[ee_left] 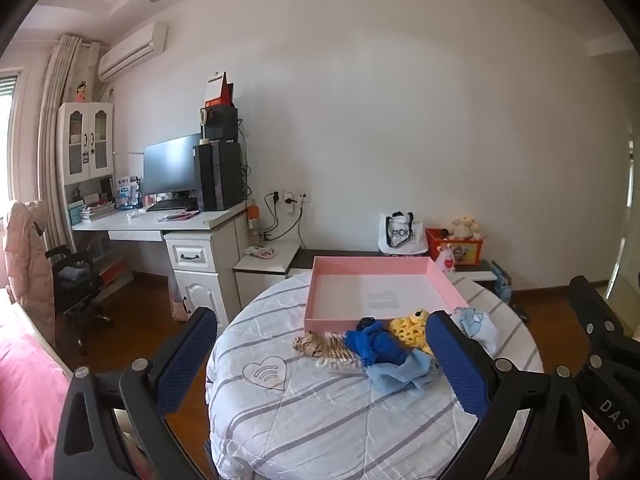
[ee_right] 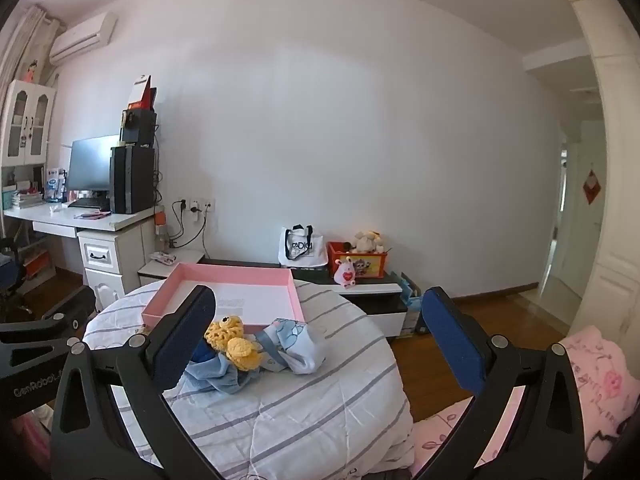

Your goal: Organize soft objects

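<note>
A heap of soft things lies on the round table covered by a striped white quilt (ee_left: 304, 412), just in front of an empty pink tray (ee_left: 372, 280): a tiger-striped piece (ee_left: 316, 345), a dark blue knitted toy (ee_left: 376, 344), a yellow crocheted toy (ee_left: 410, 326), a pale blue cloth (ee_left: 400, 372) and a light blue printed pouch (ee_left: 478, 322). My left gripper (ee_left: 320, 354) is open, held back from the heap with nothing between its fingers. My right gripper (ee_right: 320, 344) is open too, with the yellow toy (ee_right: 236, 340) and the pouch (ee_right: 296, 340) ahead of it on the quilt (ee_right: 280, 412), before the tray (ee_right: 208, 276).
A white desk (ee_left: 160, 220) with a monitor and a black computer tower stands at the left, an office chair (ee_left: 76, 280) before it. A low cabinet (ee_left: 472, 268) behind the table carries a white tote bag, a red box and plush toys. Pink bedding (ee_right: 592, 384) lies at the right.
</note>
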Motion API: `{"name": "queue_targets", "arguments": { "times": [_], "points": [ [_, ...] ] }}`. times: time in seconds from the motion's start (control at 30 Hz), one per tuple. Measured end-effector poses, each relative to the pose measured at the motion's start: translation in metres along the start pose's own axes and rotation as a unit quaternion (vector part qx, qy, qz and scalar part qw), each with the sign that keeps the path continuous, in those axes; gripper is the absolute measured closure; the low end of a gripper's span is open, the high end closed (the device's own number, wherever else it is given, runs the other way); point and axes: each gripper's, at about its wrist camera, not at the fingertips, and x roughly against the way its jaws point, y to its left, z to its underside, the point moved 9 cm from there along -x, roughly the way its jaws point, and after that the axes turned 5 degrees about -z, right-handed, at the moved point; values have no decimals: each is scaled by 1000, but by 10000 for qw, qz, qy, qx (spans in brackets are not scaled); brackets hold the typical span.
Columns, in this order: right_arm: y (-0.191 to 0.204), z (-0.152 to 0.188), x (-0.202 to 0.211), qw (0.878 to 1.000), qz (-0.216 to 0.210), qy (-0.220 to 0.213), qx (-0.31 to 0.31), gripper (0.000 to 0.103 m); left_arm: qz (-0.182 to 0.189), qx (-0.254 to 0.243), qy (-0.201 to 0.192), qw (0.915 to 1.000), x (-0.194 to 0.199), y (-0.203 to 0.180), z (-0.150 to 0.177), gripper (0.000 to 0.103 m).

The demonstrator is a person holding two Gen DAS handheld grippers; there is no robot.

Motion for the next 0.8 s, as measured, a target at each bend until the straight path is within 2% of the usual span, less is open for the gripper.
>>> {"name": "queue_targets", "arguments": {
  "times": [0.4,0.8],
  "points": [
    [2,-1,1,9999,-123,-50,17,0,54,-33,-4,10000,4,-2,-2,7],
    [4,-2,4,9998,-173,-109,38,0,30,-8,-121,9999,9,-4,-5,7]
  ]
}}
